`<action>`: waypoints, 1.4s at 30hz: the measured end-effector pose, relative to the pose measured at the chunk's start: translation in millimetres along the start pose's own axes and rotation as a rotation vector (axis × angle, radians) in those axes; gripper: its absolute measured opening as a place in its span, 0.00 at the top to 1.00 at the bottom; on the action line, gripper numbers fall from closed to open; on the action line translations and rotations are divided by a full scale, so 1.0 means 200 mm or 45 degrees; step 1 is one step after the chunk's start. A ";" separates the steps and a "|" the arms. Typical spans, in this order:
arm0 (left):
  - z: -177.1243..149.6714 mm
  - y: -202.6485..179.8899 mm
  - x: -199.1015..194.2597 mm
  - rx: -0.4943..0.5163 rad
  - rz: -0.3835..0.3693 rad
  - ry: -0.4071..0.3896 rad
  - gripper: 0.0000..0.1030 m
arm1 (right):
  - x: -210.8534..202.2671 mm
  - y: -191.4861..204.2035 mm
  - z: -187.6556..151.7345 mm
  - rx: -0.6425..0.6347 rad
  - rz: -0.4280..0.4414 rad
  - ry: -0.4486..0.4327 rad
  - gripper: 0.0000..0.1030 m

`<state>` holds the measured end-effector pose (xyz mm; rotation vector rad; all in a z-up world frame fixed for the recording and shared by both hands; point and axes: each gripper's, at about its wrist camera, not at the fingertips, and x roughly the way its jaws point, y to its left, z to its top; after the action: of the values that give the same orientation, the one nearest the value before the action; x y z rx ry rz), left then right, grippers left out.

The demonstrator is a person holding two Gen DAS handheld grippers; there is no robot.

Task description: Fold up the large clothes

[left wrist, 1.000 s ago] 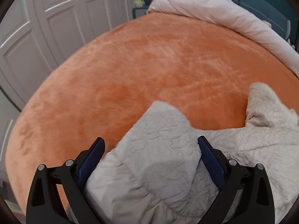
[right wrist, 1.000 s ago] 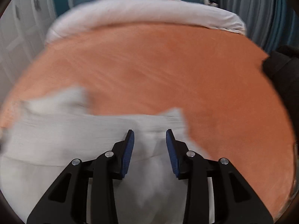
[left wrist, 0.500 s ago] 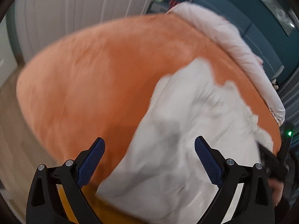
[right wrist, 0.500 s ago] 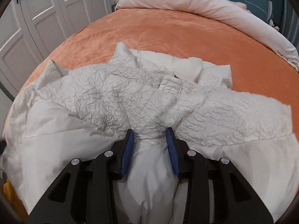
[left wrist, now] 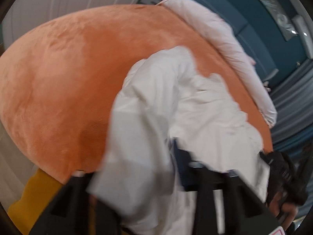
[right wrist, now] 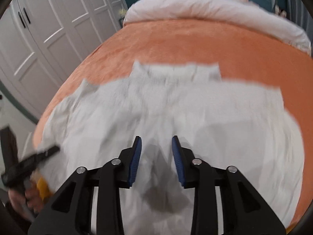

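Right tongs (right wrist: 156,156): blue pads pinching a bunched ridge of the large white crinkled cloth garment (right wrist: 195,113) at its near edge.
Left tongs (left wrist: 156,176): blurred and draped in cloth; cannot tell whether spread or pressed together.
Garment location: spread over the orange plush bed cover (right wrist: 195,43), near side.
Handling: judged light, limp, bulky; it will sag and drag.
Hold: take edges or corners, well apart, not the middle.
Beyond: rolled pale duvet (right wrist: 215,7), white panelled wardrobe doors (right wrist: 49,29).
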<state>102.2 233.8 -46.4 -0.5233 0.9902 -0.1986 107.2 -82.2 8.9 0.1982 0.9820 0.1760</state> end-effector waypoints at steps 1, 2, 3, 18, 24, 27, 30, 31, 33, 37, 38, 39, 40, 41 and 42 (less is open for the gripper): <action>0.00 -0.02 -0.04 0.011 -0.027 -0.012 0.90 | 0.03 -0.01 -0.05 0.003 0.021 0.060 0.77; 0.00 -0.07 -0.09 0.032 -0.054 -0.032 0.91 | 0.09 -0.01 -0.10 -0.019 0.015 0.113 0.77; 0.00 -0.12 -0.14 0.065 -0.068 -0.045 0.93 | 0.13 -0.01 -0.14 -0.042 0.001 0.109 0.77; -0.34 -1.35 -0.27 0.783 -0.422 -0.034 0.95 | 0.20 -0.29 -0.14 0.192 0.255 0.083 0.80; -0.58 -1.64 -0.01 0.955 -0.421 0.122 0.95 | -0.20 -0.74 -0.31 0.441 0.349 -0.066 0.76; -0.73 -1.75 0.14 1.023 -0.400 0.194 0.95 | -0.41 -1.01 -0.42 0.563 0.265 -0.141 0.76; -0.90 -1.83 0.29 1.104 -0.362 0.265 0.95 | -0.59 -1.19 -0.50 0.611 0.154 -0.215 0.76; -0.94 -1.85 0.33 1.127 -0.350 0.283 0.95 | -0.63 -1.22 -0.52 0.615 0.124 -0.231 0.76; -1.04 -1.88 0.41 1.186 -0.319 0.312 0.95 | -0.70 -1.30 -0.56 0.646 0.103 -0.265 0.75; -1.18 -1.89 0.51 1.304 -0.262 0.314 0.95 | -0.79 -1.29 -0.51 0.635 0.129 -0.308 0.55; -1.20 -1.89 0.51 1.321 -0.252 0.308 0.95 | -0.82 -1.29 -0.49 0.624 0.147 -0.317 0.52; -1.21 -1.89 0.51 1.330 -0.244 0.304 0.95 | -0.82 -1.29 -0.45 0.617 0.172 -0.323 0.44; -1.22 -1.88 0.52 1.339 -0.236 0.299 0.95 | -0.83 -1.28 -0.46 0.612 0.191 -0.328 0.34; -1.21 -1.87 0.52 1.341 -0.232 0.296 0.95 | -0.82 -1.29 -0.40 0.597 0.208 -0.328 0.31; -1.21 -1.87 0.52 1.340 -0.227 0.295 0.95 | -0.80 -1.28 -0.34 0.575 0.199 -0.320 0.29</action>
<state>-16.3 -208.6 -40.9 0.3894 0.9174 -0.8925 -22.6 -362.3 38.2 0.6963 0.7439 0.0670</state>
